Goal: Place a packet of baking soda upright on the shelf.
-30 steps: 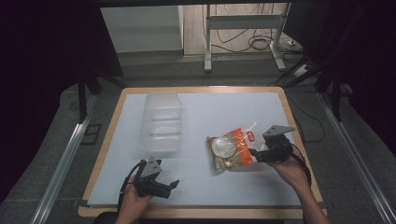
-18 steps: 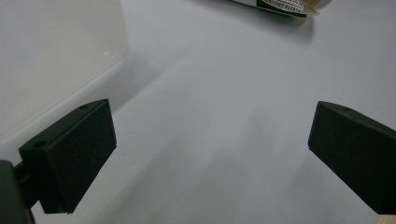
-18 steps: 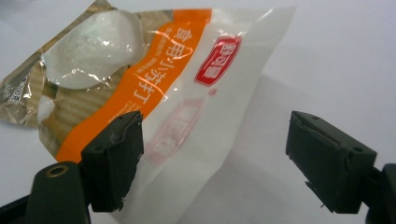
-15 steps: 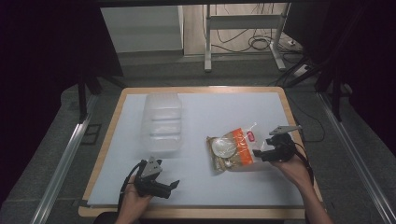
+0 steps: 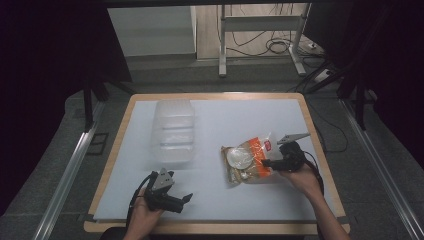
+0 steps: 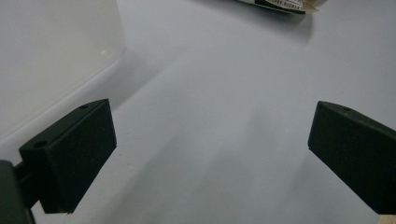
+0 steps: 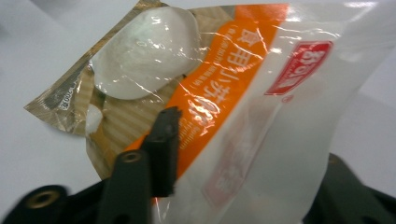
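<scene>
Bare white sheet (image 5: 220, 125) across the table's middle and far right; clear tub (image 5: 173, 131) and bag (image 5: 248, 161) as obstacles.

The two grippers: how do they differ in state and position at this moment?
The left gripper has its jaws spread wide over bare white table, holding nothing; the right gripper has its jaws closed on the edge of the orange snack bag. The left gripper sits near the table's front edge, just in front of the clear plastic container; the right gripper is farther right, beside the bag. Both are hand-held and low over the table.
</scene>
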